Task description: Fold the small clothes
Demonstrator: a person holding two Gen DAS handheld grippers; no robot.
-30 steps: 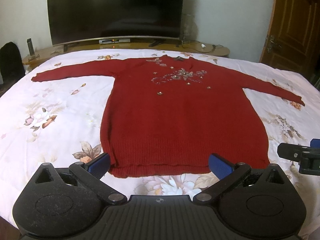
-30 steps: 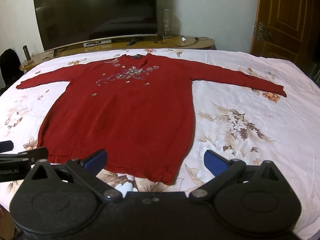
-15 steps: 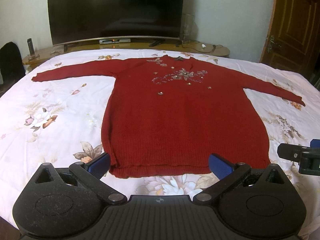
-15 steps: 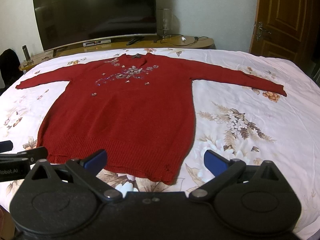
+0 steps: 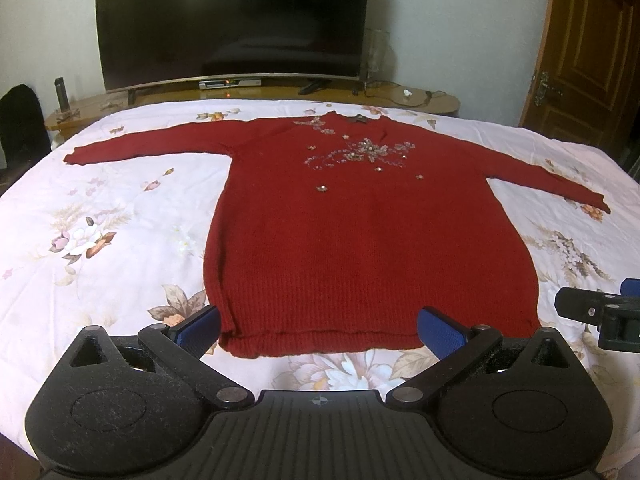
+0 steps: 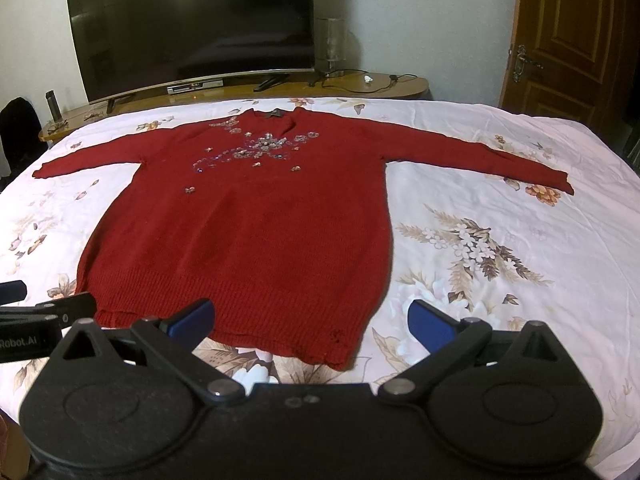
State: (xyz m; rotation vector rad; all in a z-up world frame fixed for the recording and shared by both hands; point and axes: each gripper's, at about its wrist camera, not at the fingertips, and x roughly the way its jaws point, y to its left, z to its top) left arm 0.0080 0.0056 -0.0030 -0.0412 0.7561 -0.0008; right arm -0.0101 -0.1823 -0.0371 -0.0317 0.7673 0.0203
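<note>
1. The left gripper (image 5: 319, 330) hangs over the near edge of the bed with its blue-padded fingers (image 5: 197, 325) spread wide apart and nothing between them; the gap spans most of the sweater's hem.
2. The right gripper (image 6: 311, 324) is likewise wide open and empty, and sits just to the right of the left one; its left pad lies over the hem, its right pad over bare sheet.
3. Each tool shows at the edge of the other's view: the right one at the far right of the left wrist view, the left one at the far left of the right wrist view.
4. The red sweater (image 5: 360, 248) lies flat and face up in the middle of the bed, hem towards the grippers, collar towards the far side.
5. It is a long, dark red knit with a ribbed band at the hem, and both sleeves stretch straight out to left and right.
6. A cluster of pale beads and small flowers (image 5: 360, 154) decorates the chest below the collar, with a few scattered single pieces around it.
7. The hem's right corner (image 6: 336, 340) looks slightly puckered.
8. The bed sheet (image 6: 500, 240) is pale pink with printed flowers and leaves.
9. Beyond the bed stand a low wooden cabinet (image 5: 420, 98) and a large dark television (image 5: 232, 20); a brown door (image 5: 588, 52) is at the far right.
</note>
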